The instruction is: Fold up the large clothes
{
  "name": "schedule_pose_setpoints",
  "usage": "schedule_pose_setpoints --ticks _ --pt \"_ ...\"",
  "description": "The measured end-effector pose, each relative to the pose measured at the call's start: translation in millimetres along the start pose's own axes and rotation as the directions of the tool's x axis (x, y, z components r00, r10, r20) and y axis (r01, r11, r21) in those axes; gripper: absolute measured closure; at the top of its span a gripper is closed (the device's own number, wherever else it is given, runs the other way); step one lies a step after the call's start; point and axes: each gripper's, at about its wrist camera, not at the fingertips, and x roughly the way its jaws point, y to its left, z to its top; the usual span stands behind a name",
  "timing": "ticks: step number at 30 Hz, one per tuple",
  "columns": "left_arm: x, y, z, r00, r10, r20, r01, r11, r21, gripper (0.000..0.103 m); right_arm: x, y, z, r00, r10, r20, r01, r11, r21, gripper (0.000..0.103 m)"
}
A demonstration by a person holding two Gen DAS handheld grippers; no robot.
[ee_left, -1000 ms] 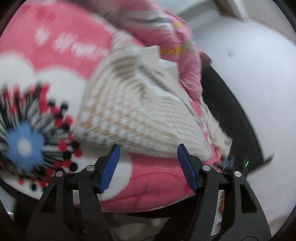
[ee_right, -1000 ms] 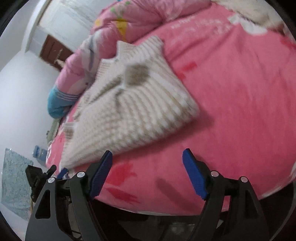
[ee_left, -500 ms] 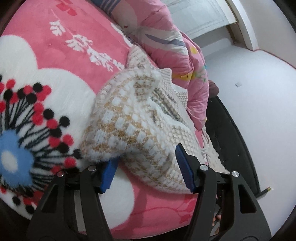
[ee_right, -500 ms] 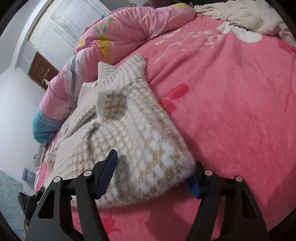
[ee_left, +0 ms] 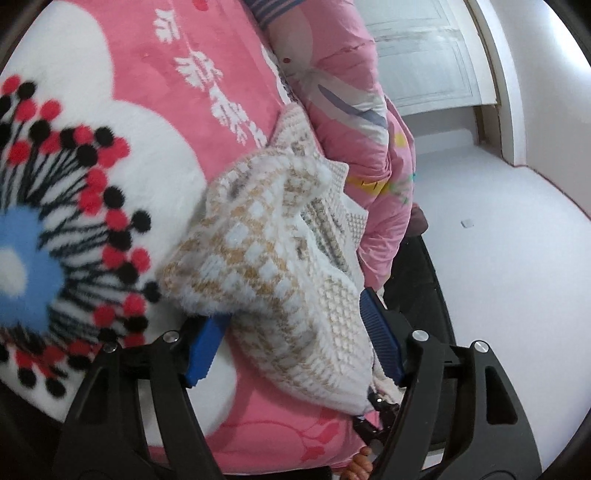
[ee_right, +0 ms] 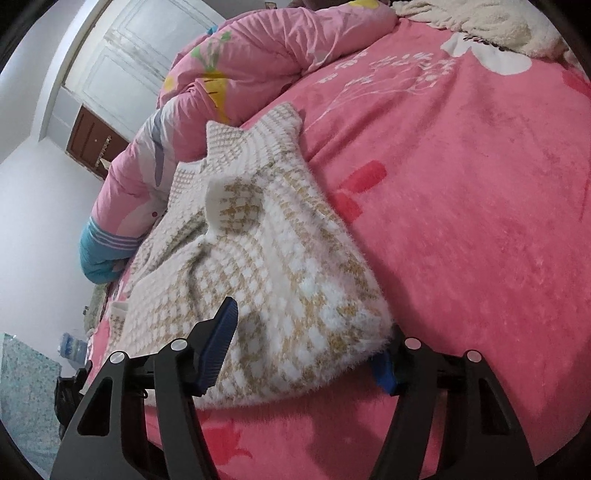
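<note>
A fluffy white-and-tan checked sweater [ee_left: 266, 258] lies bunched near the edge of a pink flowered blanket [ee_left: 207, 48], against a pink quilt. My left gripper [ee_left: 291, 314] straddles the sweater's near end and its jaws are opening. The left pad [ee_left: 205, 347] is tucked under the fluffy hem and the right pad [ee_left: 380, 336] stands beside the knit, with no visible squeeze. In the right wrist view the sweater [ee_right: 280, 266] fills the lower middle. My right gripper [ee_right: 306, 332] stands wide around its near corner, one finger on top and the other half hidden beneath the fuzz.
The rolled pink quilt [ee_right: 258, 55] runs along the sweater's far side. A cream fluffy throw [ee_right: 480, 26] lies at the far end of the pink blanket [ee_right: 480, 221]. Beyond the bed edge are white floor [ee_left: 498, 258], a white door [ee_left: 417, 55] and a blue patterned mat [ee_right: 22, 387].
Both grippers came forward onto the sweater, whose ends now lie between their fingers. The right jaws narrowed. The left view rolled, and its jaws have widened slightly since half a second ago.
</note>
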Motion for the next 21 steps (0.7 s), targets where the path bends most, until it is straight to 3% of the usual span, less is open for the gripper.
schedule_pose_setpoints --ticks 6,15,16,17,19,20,21 --pt "-7 10 -8 0.999 0.038 -0.001 -0.037 0.993 -0.113 0.035 -2 -1 0 1.000 0.008 -0.021 -0.008 1.000 -0.012 0.039" --pt "-6 3 1 0.979 0.184 0.089 -0.175 0.980 -0.099 0.037 3 -3 2 1.000 0.012 -0.012 -0.012 0.999 -0.035 0.041" --pt "-1 0 3 0.972 0.217 0.094 -0.211 0.975 -0.066 0.041 4 -3 3 1.000 -0.002 0.000 0.002 0.999 -0.043 0.044" --pt "2 -5 3 0.961 0.255 0.105 -0.254 0.967 -0.025 0.046 5 -2 4 1.000 -0.013 0.006 0.014 0.999 -0.049 0.054" --pt "6 -20 1 0.930 0.344 0.132 -0.358 0.928 0.103 0.065 7 -3 8 1.000 -0.026 0.010 0.026 0.998 -0.050 0.074" --pt "5 -26 0 0.920 0.364 0.146 -0.385 0.909 0.159 0.069 2 -2 11 1.000 -0.002 0.012 0.003 0.999 -0.052 0.086" --pt "4 -35 -2 0.913 0.374 0.164 -0.404 0.889 0.218 0.077 -3 3 12 1.000 0.000 0.026 0.002 0.998 -0.067 0.089"
